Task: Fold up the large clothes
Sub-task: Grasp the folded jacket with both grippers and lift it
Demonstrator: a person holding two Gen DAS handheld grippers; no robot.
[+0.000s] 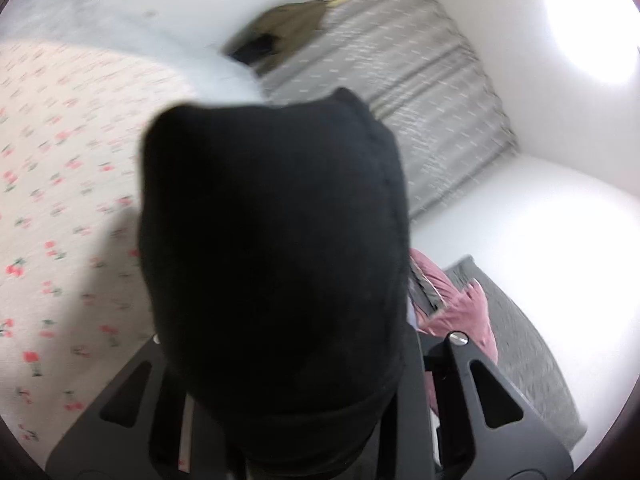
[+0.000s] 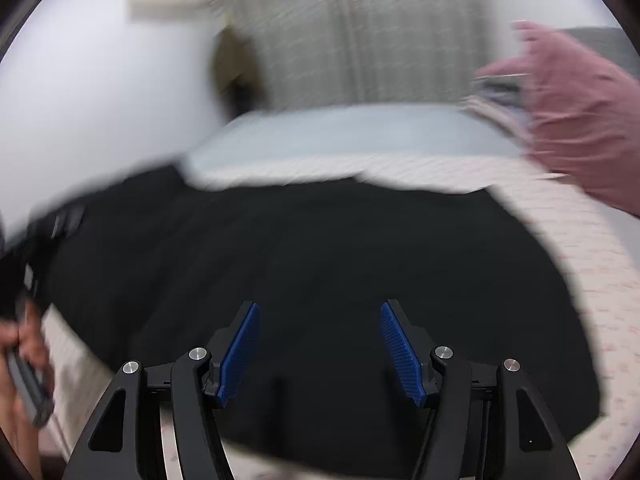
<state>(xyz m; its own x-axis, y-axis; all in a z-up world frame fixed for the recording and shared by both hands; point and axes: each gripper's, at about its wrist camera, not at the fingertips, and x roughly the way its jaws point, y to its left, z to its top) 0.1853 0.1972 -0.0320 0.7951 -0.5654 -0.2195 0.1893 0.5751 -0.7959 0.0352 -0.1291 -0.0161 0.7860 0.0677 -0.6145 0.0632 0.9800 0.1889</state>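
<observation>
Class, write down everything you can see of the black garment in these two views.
The black garment looks like soft, matte, plain knit or fleece with no print visible. In the right wrist view it lies spread wide over the cherry-print bedsheet, below the open right gripper, which does not hold it. In the left wrist view a bunched part rises up, hiding the left gripper's fingers, apparently pinched there. Both views are motion-blurred.

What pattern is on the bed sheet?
The sheet is white with small red cherries, seen best in the left wrist view.
</observation>
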